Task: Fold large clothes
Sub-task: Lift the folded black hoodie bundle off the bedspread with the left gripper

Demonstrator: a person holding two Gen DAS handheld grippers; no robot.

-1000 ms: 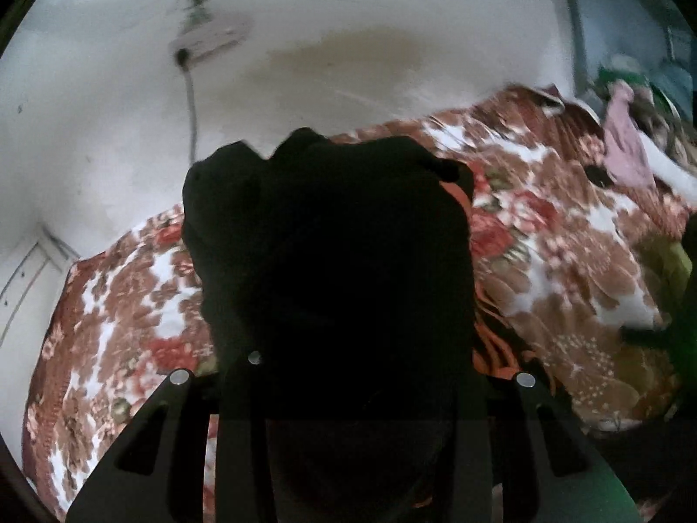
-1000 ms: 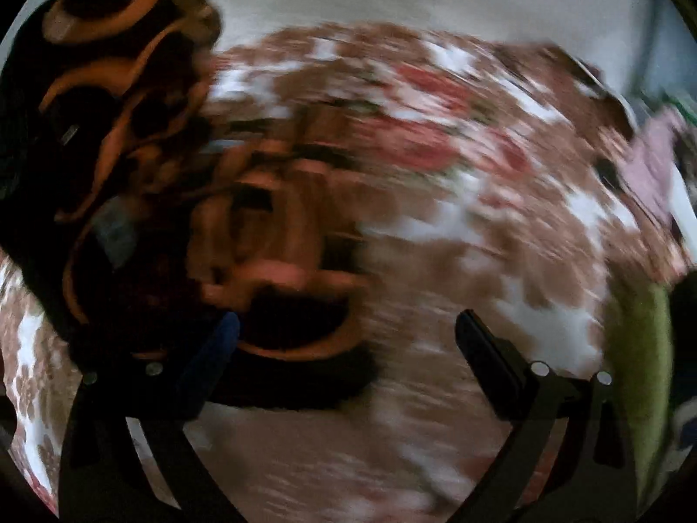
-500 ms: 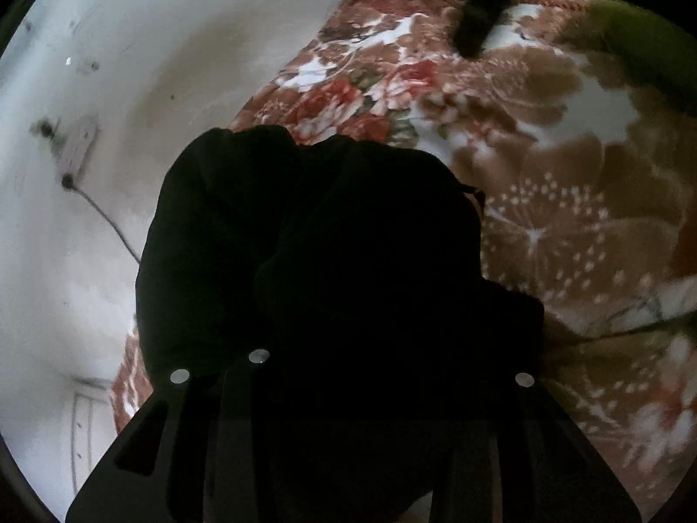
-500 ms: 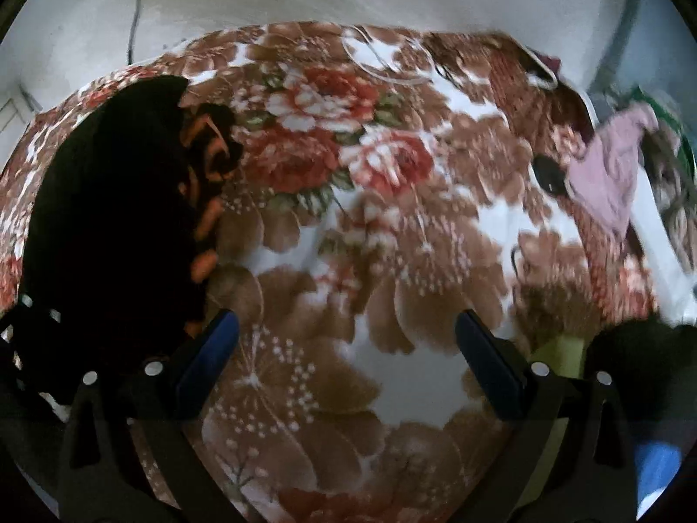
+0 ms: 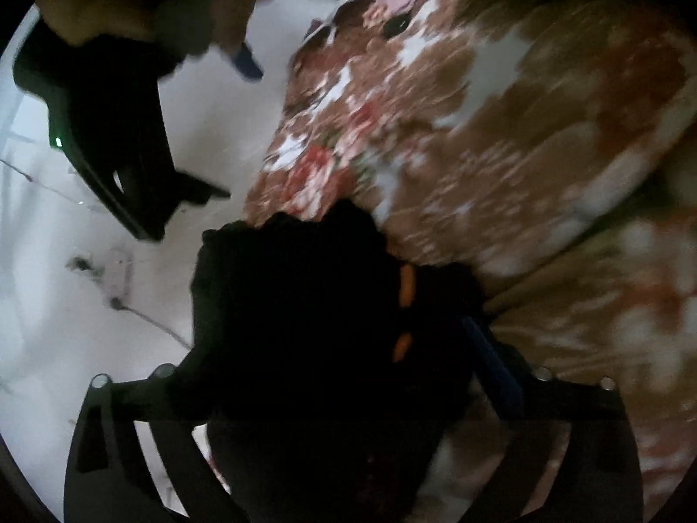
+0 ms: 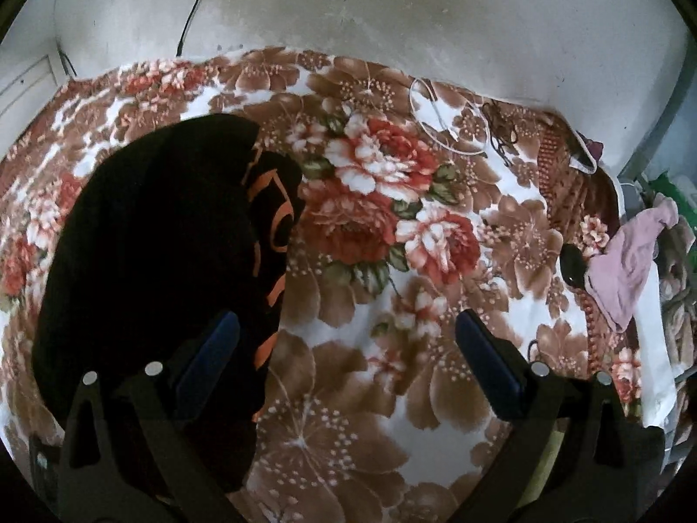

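Floral blanket (image 6: 392, 392): one black garment (image 6: 152, 261), one pink cloth (image 6: 627, 261).

From my right claw (image 6: 346, 348) I see its jaws spread wide with nothing between them. A folded black garment (image 6: 152, 270) with orange lettering lies on the floral bedspread (image 6: 370, 226) at nine o'clock, the left blue pad (image 6: 209, 361) in front of its lower edge. A white cord (image 6: 435, 122) loops at one o'clock, and a pink cloth (image 6: 627, 261) sits at three o'clock near a small black object (image 6: 570, 263)
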